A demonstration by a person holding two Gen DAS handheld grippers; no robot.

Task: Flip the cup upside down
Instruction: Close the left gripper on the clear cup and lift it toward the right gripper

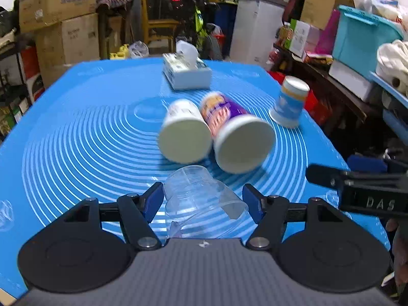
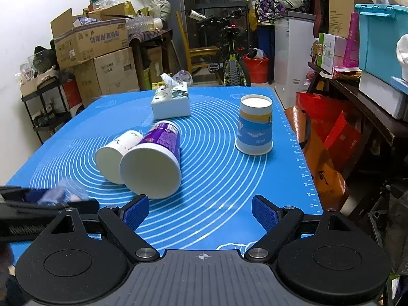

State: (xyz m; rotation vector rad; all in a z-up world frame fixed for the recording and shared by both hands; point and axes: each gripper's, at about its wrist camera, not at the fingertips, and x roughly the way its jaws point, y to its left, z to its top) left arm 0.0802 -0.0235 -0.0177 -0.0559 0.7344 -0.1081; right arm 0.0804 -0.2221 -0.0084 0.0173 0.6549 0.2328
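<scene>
A clear plastic cup (image 1: 201,199) lies tilted between the blue pads of my left gripper (image 1: 204,200); the jaws stand wide beside it and I cannot tell if they touch it. In the right wrist view the cup is a blur (image 2: 63,191) at the left. Beyond it a white paper cup (image 1: 185,134) (image 2: 116,154) and a purple paper cup (image 1: 234,137) (image 2: 155,163) lie on their sides, mouths toward me. A blue-and-white paper cup (image 1: 289,104) (image 2: 255,127) stands upside down at the right. My right gripper (image 2: 200,213) is open and empty above the mat.
A blue silicone mat (image 2: 216,191) with white rings covers the table. A tissue box (image 1: 187,72) (image 2: 172,100) sits at the far side. The right gripper's body (image 1: 357,186) shows at the right of the left wrist view. Boxes, a bicycle and shelves surround the table.
</scene>
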